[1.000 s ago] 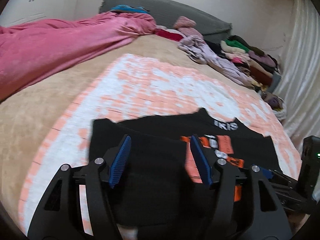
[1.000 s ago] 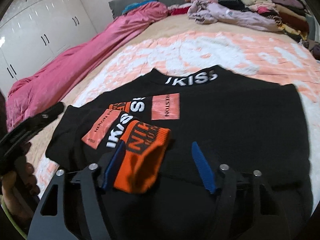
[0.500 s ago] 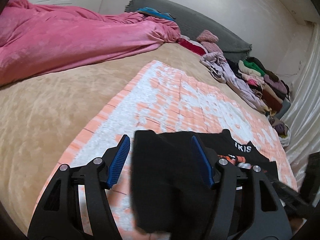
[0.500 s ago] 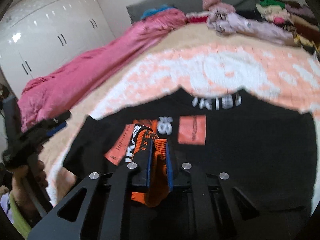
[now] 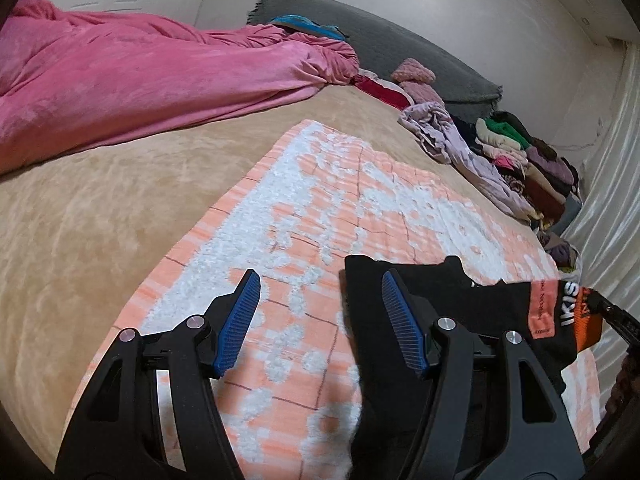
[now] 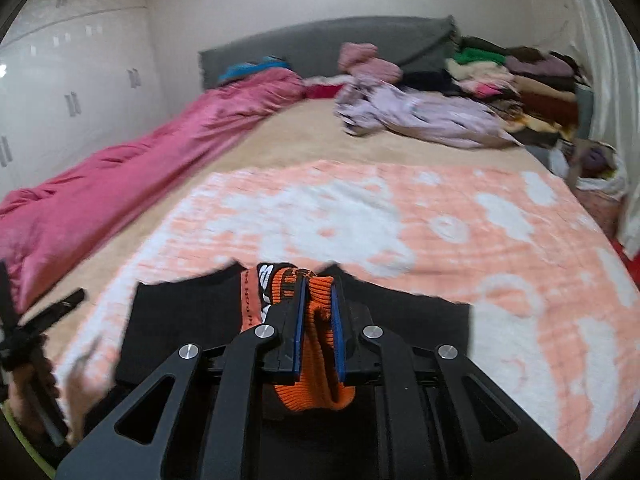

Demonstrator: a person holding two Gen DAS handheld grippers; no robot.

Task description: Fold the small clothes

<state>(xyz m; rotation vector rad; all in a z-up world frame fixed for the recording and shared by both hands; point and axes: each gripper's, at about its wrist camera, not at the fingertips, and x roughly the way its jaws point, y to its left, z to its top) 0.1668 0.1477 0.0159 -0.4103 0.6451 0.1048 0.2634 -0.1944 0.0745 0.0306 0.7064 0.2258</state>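
Currently, the right gripper (image 6: 316, 320) is clamping its blue ribbed pads on the orange knit cuff (image 6: 316, 344) of the black printed garment (image 6: 192, 320). The left gripper (image 5: 320, 320) is standing wide apart, gripping nothing, with the garment's black edge (image 5: 360, 300) lying against its right pad over the peach-and-white patterned blanket (image 5: 340, 192).

A pink blanket (image 5: 132, 80) is heaped along the bed from nine to eleven o'clock. A grey headboard (image 6: 320, 46) is seen at twelve. A pile of clothes (image 6: 508, 80) is stacked at one o'clock, with a lilac garment (image 6: 424, 116) sprawled just beside it. White wardrobe doors (image 6: 72, 96) are seen at ten.
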